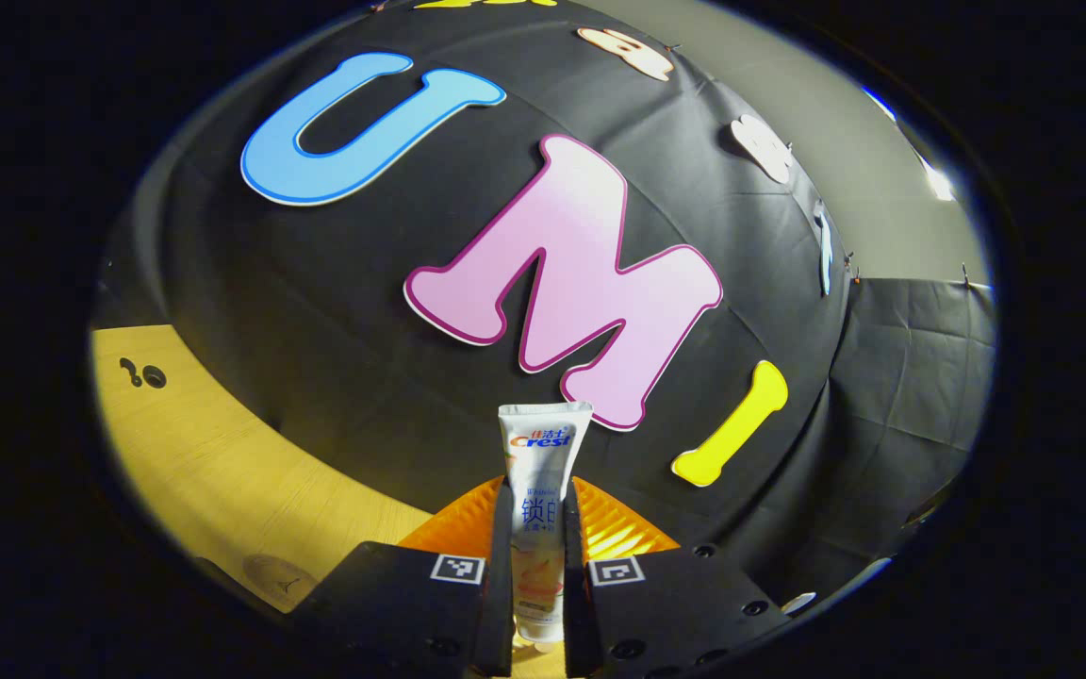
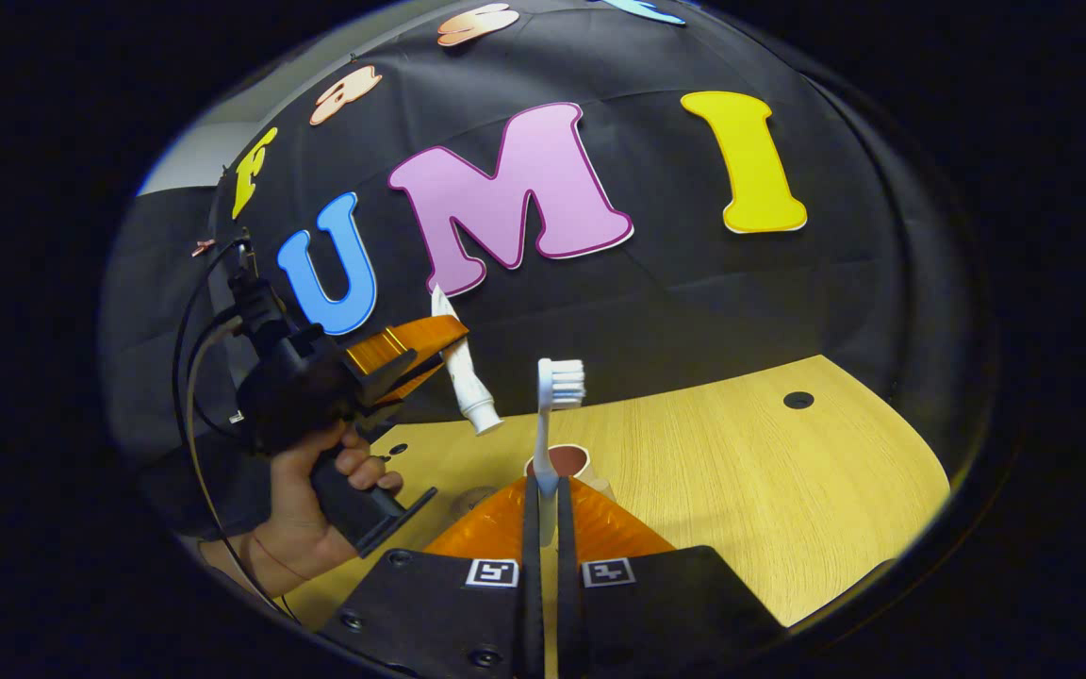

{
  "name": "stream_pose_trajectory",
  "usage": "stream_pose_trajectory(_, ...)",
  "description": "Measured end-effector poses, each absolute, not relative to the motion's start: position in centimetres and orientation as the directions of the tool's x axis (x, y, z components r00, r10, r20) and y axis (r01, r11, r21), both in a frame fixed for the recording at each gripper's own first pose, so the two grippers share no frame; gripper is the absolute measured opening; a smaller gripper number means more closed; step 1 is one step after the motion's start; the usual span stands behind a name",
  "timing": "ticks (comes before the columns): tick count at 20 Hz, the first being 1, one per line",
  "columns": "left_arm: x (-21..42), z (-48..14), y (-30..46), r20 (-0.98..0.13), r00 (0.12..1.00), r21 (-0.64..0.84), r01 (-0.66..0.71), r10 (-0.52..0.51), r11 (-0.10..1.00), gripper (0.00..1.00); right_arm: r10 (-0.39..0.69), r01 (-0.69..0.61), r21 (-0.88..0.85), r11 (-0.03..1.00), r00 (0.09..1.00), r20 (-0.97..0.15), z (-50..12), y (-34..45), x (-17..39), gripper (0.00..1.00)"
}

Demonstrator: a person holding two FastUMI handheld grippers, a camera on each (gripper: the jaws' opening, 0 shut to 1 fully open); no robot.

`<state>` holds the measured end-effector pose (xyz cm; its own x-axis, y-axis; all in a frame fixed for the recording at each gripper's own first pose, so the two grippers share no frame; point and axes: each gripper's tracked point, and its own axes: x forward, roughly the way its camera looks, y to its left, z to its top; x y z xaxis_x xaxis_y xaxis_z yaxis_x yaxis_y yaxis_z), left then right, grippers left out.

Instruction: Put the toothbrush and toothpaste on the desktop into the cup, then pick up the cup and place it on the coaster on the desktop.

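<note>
My left gripper [image 1: 539, 528] is shut on a white toothpaste tube [image 1: 539, 490], held upright in the air with its crimped end up. In the right gripper view that same tube [image 2: 461, 372] hangs cap down in the left gripper [image 2: 425, 344], gripped by a hand [image 2: 312, 509]. My right gripper [image 2: 543, 514] is shut on the handle of a white toothbrush [image 2: 551, 415], bristles up. Just beyond its fingertips a cup [image 2: 562, 462] with a dark inside and pale rim stands on the wooden desktop [image 2: 741, 471]. A round pale coaster [image 1: 274, 575] lies on the desk at lower left.
The black cloth wall closes the back of the desk. A round cable hole [image 2: 798, 400] sits at the desk's far right, another hole [image 1: 152, 377] at far left in the left gripper view. Cables [image 2: 189, 377] trail from the left gripper.
</note>
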<state>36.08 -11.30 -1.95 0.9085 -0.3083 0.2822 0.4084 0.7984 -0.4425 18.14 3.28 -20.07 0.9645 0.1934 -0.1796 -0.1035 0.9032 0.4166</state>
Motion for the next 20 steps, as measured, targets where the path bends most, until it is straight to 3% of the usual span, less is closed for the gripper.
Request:
stream_pose_trajectory(6, 40.7, -7.7, -12.8, 0.227, 0.931, -0.424, 0.358, -0.285, 0.832, 0.26, 0.185, -0.109, 0.427, 0.898, 0.973, -0.141, -19.9, 1.1, 20.5, 0.1)
stream_pose_trajectory(15, 42.2, -13.5, -12.8, 0.145, 0.957, -0.405, 0.29, -0.253, 0.867, 0.25, 0.211, -0.163, 0.416, 0.895, 0.975, -0.072, -17.8, 0.7, 23.9, 0.1)
stream_pose_trajectory(17, 41.8, -14.3, -13.1, 0.133, 0.956, -0.404, 0.293, -0.261, 0.867, 0.29, 0.214, -0.172, 0.416, 0.893, 0.975, -0.056, -17.3, 0.9, 24.9, 0.1)
stream_pose_trajectory(18, 41.8, -14.7, -13.4, 0.122, 0.956, -0.402, 0.293, -0.267, 0.867, 0.35, 0.217, -0.176, 0.416, 0.892, 0.975, -0.052, -17.2, 1.0, 25.3, 0.1)
stream_pose_trajectory(20, 41.3, -15.7, -14.1, 0.101, 0.95, -0.395, 0.31, -0.294, 0.865, 0.33, 0.223, -0.184, 0.413, 0.892, 0.974, -0.049, -17.1, 1.4, 25.9, 0.1)
